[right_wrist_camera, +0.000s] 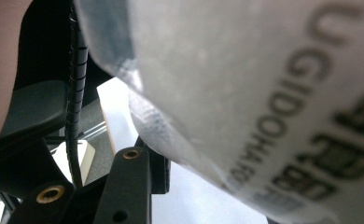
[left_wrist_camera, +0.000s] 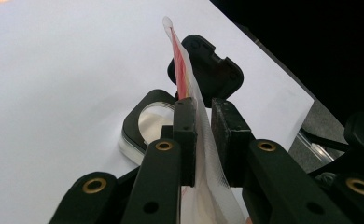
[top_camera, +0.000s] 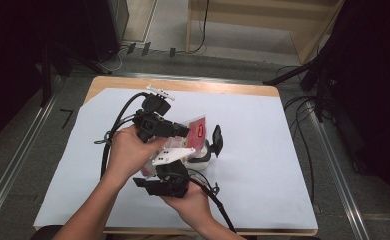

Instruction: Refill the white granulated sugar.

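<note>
Two grippers, both mid-table over the white sheet (top_camera: 263, 150), one in each hand. Left gripper (top_camera: 185, 131): jaws nearly closed, pads pinching the thin top edge of a clear plastic pouch (left_wrist_camera: 196, 116) w/ red print; in left gripper view the film runs up betw. the two pads and stands out past the tips, red strip at its upper end. Pouch in high view (top_camera: 197, 132) sits just ahead of the left jaws, red label facing up, lower part dropping toward the right gripper. Right gripper (top_camera: 169, 172): below and close to the left one, grey three-cornered plate on top. In right gripper view the pouch (right_wrist_camera: 245, 93) lies v. close to the lens, blurred, dark lettering on pale film, crossing above the one jaw visible at bottom; other jaw hidden by the film, so can't tell whether the pads press on it or how wide they stand. Beyond the left jaws: clear container (left_wrist_camera: 143, 128) w/ black rim on the sheet, its black lid (left_wrist_camera: 208, 70) hinged upright behind it. Same container just past the pouch in high view (top_camera: 203, 156), lid (top_camera: 216, 139) standing up at its far side.
</note>
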Available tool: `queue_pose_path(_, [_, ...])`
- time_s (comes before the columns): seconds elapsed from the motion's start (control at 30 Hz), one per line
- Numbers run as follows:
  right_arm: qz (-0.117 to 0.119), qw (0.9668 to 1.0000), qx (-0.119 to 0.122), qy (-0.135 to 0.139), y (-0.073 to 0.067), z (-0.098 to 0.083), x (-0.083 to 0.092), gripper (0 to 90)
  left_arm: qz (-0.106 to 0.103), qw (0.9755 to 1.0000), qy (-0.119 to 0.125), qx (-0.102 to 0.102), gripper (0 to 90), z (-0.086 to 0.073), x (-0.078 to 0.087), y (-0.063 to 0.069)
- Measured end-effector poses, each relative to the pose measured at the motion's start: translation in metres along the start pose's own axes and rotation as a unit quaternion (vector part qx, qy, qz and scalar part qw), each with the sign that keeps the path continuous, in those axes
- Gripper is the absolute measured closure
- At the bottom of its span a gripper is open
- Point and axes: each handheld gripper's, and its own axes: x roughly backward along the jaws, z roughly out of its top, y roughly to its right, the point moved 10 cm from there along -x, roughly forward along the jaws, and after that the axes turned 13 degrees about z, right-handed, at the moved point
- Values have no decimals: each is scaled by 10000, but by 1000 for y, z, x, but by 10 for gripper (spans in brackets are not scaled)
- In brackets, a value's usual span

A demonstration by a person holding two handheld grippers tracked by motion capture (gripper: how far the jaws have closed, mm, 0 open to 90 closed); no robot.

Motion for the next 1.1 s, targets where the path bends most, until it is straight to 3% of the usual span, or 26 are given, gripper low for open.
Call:
queue_pose_path(0.27, [49,9999,-133,43,-2,2,1,639,-14,10000,-53,-3,807,2,2,2])
queue_pose_path(1.1, [-14,10000,-33,12,4,0,1,639,-14,10000,3,57,817,3,-3,2])
